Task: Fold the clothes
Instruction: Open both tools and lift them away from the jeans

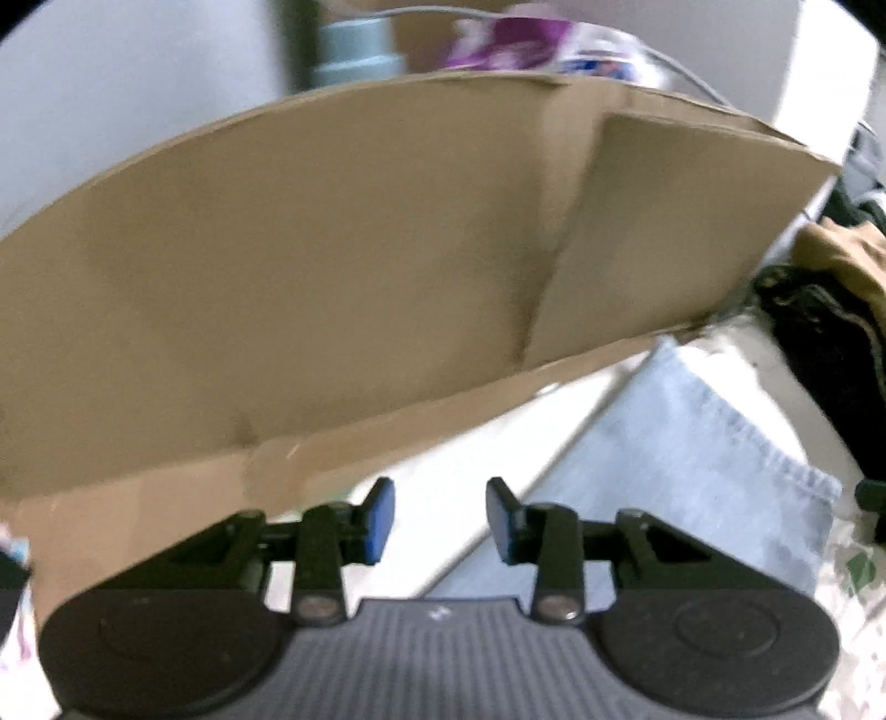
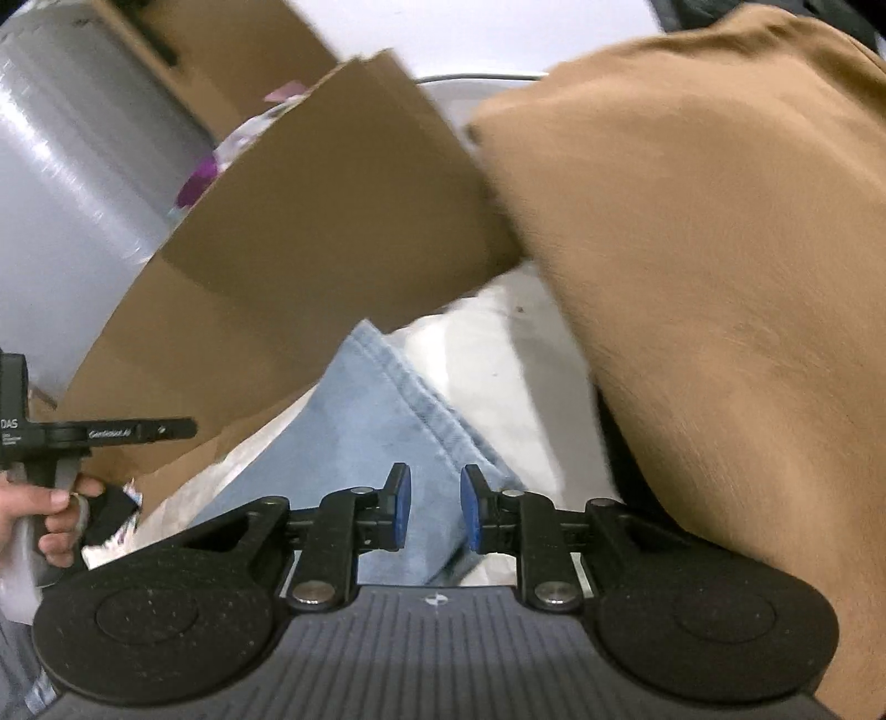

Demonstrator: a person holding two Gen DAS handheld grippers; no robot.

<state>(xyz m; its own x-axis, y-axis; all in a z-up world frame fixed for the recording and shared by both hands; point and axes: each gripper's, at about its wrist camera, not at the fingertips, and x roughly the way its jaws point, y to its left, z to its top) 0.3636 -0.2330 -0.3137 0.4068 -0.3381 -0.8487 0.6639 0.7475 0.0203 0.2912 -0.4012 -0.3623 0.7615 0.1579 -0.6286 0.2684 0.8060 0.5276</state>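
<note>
The biggest thing around is the cardboard box (image 1: 332,249), whose plain brown side fills most of the left wrist view and is seen at an angle in the right wrist view too, sitting on a white surface (image 1: 487,437). Some purple and white stuff (image 1: 515,44) can be made out poking over the box's top edge, too blurry to be named. Next in size is a tan garment (image 2: 720,277), which takes up the whole right side of the right wrist view and hangs in front of the box's far corner; in the left view only a bit of it is seen at the far right, above a dark pile (image 1: 819,343) of clothes. A grey plastic-wrapped roll (image 2: 72,166) is seen behind the box on the left. The jeans (image 2: 376,421), light blue denim, are laid flat on the white surface just beside the box, with a stitched hem running toward the right gripper (image 2: 435,509). That gripper is held over the denim with its blue pads a small gap apart, and nothing is pinched between them. The left gripper (image 1: 440,518) is parted a fair bit wider, with nothing gripped either, only white surface and the denim's edge being seen through the gap. A hand (image 2: 39,509) wrapped around the left gripper's handle is caught at the left edge.
</note>
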